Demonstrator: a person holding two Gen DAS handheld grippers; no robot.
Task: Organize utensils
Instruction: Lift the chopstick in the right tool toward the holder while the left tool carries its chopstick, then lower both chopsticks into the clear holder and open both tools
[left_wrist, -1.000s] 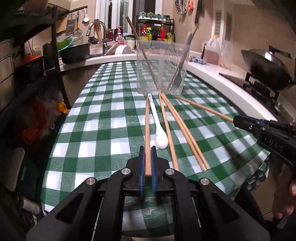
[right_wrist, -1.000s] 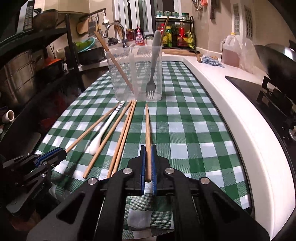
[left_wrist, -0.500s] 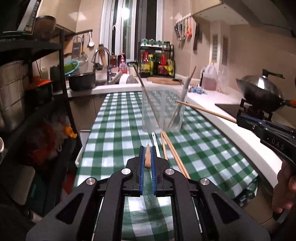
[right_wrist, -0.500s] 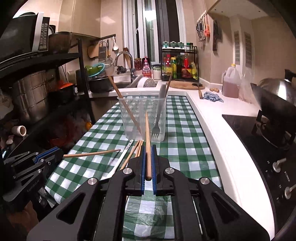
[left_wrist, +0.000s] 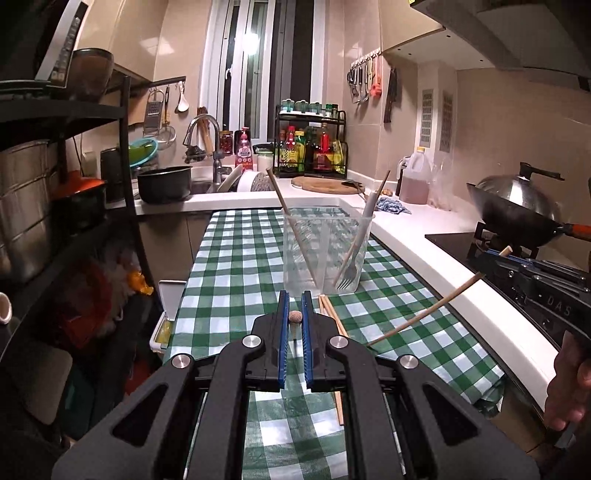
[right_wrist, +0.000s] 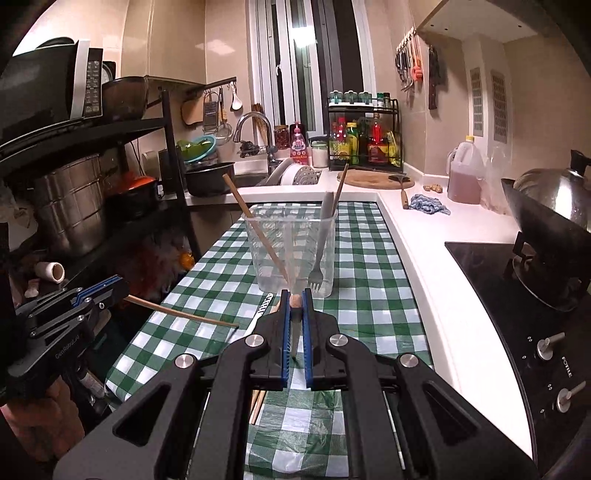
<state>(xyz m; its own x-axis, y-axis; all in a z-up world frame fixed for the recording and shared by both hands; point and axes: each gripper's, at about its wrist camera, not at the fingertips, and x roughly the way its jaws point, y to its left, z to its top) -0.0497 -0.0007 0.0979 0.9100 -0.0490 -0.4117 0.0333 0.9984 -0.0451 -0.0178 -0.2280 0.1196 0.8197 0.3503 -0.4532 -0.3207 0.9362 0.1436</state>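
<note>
**Left wrist view: two chopsticks lifted, holder ahead**

Left wrist view first: the left tongs (left_wrist: 294, 319) are clamped on a chopstick (left_wrist: 295, 316), seen end-on between the blue pads. Straight beyond them stands the clear holder (left_wrist: 327, 251) on the green-checked worktop (left_wrist: 236, 266), with one chopstick and a fork (left_wrist: 349, 264) leaning inside. More loose chopsticks (left_wrist: 330, 314) lie on the cloth just in front of the holder.

To the right of the holder, the right tongs (right_wrist: 295, 301) are clamped on a second chopstick (left_wrist: 424, 314) (its length shows best from the other camera), held clear of the cloth.

The step in hand looks like the carry from pick-up to holder. Next, each stick probably needs tipping upright over the holder's rim, on the side where the chopstick leans, then releasing; a slanted entry could knock the fork.
</note>
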